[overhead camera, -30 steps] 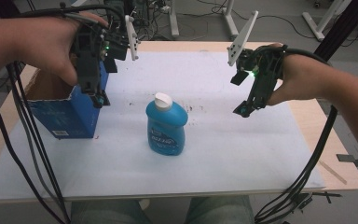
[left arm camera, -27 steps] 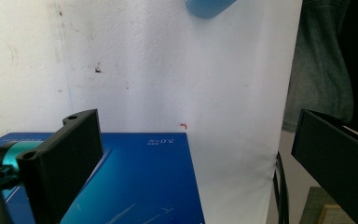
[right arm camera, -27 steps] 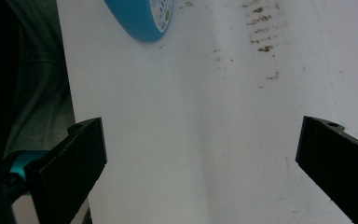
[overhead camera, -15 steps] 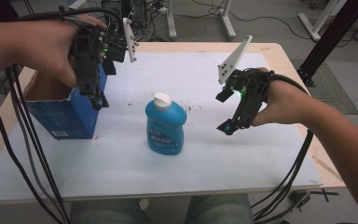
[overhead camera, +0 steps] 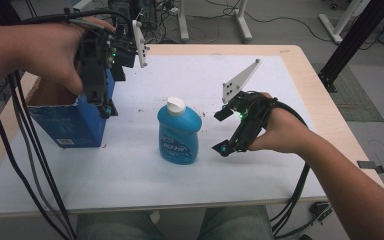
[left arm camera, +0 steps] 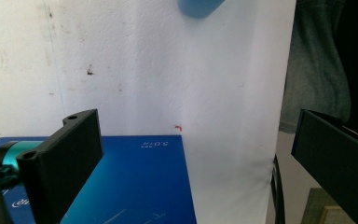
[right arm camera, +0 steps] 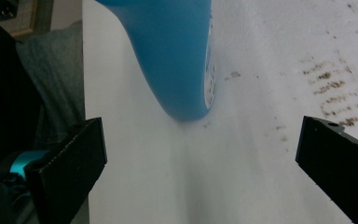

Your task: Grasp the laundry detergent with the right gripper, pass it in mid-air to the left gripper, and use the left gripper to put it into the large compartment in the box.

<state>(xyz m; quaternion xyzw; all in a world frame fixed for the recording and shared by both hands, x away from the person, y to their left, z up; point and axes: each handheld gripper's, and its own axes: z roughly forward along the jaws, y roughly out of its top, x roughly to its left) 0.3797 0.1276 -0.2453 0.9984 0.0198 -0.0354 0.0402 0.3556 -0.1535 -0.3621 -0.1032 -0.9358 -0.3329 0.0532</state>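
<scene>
High view: blue plastic bottle with white cap (overhead camera: 179, 131) upright mid-table; right gripper (overhead camera: 223, 134) just beside it; left gripper (overhead camera: 106, 107) over open blue cardboard box (overhead camera: 65, 122).
Left gripper view: jaws wide, box beneath.
Right gripper view: jaws wide, apparently clear of the bottle (right arm camera: 177, 51).

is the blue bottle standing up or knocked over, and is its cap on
Upright. The blue bottle stands on its base on the white table cover, with its white cap on top, apart from the right tongs.
</scene>
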